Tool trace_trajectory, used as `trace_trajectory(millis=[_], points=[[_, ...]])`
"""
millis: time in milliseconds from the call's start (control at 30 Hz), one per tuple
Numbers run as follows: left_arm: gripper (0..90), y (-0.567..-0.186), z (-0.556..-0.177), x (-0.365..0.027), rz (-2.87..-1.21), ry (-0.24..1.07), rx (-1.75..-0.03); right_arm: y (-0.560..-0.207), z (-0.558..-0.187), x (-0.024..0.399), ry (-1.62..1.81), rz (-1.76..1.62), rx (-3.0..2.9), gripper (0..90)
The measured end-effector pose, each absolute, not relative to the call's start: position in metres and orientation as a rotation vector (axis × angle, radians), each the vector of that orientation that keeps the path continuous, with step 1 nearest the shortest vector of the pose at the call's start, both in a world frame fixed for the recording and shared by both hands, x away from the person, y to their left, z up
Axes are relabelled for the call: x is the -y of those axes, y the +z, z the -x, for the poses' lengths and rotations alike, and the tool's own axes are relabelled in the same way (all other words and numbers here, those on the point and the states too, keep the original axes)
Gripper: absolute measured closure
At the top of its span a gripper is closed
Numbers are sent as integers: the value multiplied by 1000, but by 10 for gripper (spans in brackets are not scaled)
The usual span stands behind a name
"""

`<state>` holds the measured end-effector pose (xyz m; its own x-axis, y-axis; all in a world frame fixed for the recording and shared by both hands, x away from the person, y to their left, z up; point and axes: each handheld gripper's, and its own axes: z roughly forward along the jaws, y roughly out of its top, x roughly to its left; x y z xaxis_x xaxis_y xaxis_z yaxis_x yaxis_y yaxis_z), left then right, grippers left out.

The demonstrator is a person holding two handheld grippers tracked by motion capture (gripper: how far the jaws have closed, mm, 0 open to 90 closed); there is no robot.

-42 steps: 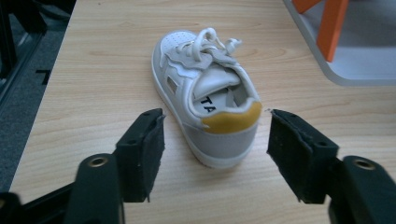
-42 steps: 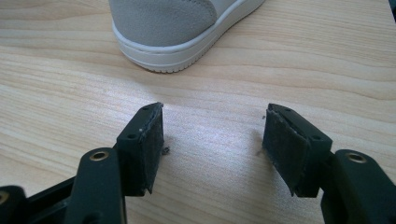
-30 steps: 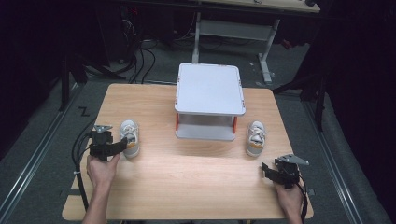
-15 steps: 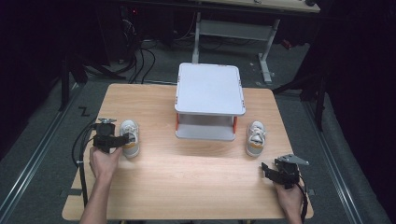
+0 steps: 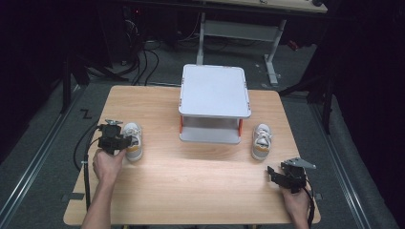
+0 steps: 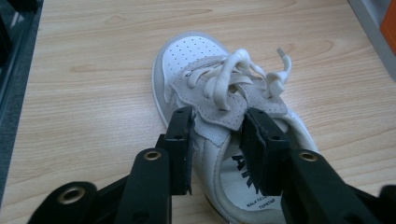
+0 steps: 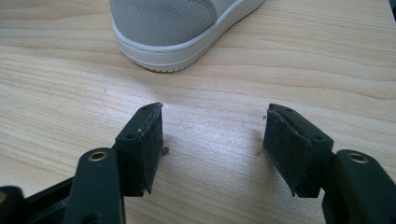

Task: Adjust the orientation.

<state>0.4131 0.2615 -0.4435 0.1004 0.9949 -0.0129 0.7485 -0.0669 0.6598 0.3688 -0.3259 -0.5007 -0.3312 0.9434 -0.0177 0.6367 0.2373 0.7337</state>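
The desk [image 5: 191, 176] is pale wood-grain laminate with a soft sheen. The left shoe [image 6: 219, 116] shows smooth perforated white leather, grey suede panels and cloth laces; the gripper pads [image 7: 149, 149] look rough, matt black.

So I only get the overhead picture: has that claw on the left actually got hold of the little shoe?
Observer: Its own camera shows the left claw has just been closing, one jaw outside the left shoe and one inside its opening, pinching the side wall and tongue.
Operator: And the other claw?
Observer: The right claw is open over the bare table, with the heel of the right shoe just ahead of it, untouched.
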Motion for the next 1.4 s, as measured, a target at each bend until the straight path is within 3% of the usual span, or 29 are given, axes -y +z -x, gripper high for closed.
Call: trace_trajectory(millis=[433, 900, 1400], points=[[668, -444, -413, -257, -1900, 680, -1720, -501, -369, 326, 882, -1444, -2053, 375], [802, -443, -411, -258, -1939, 737, -1690, -501, -369, 326, 882, -1445, -2053, 375], [838, -434, -401, -260, -1918, 745, -1652, -501, -369, 326, 882, -1446, -2053, 374]])
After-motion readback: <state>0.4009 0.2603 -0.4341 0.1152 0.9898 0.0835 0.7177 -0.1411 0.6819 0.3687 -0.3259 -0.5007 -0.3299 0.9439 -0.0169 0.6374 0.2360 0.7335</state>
